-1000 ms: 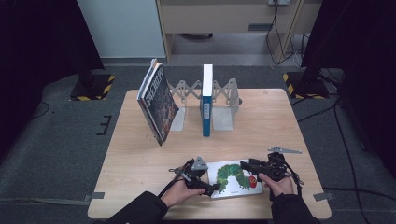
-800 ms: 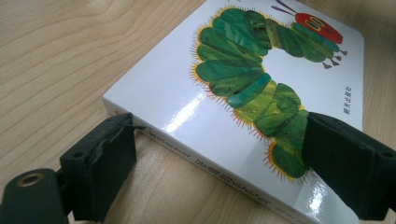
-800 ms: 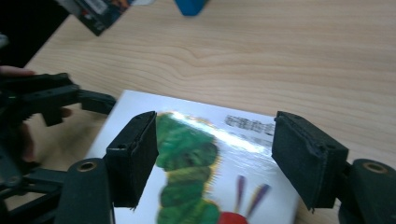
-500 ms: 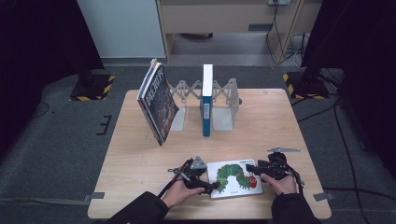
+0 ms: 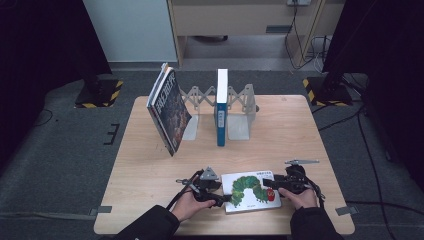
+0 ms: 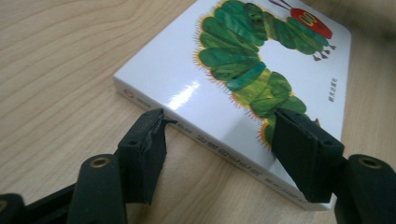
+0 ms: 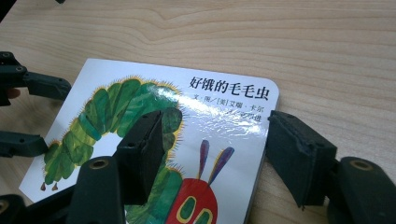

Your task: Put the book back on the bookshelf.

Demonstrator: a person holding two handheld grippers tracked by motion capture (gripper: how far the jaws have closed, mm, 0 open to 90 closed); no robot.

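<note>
White glossy caterpillar board book lies flat on the wooden counter; left gripper and right gripper straddle opposite ends, fingers released.

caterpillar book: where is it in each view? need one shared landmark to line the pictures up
High view: caterpillar book lies flat at the table's near edge, between the left gripper and right gripper.
Left gripper view: book fills the centre and right, its spine edge between the open fingers.
Right gripper view: book spans the lower left, one finger over its cover, the other beside its edge.
Shared landmark: the caterpillar's red head.
</note>
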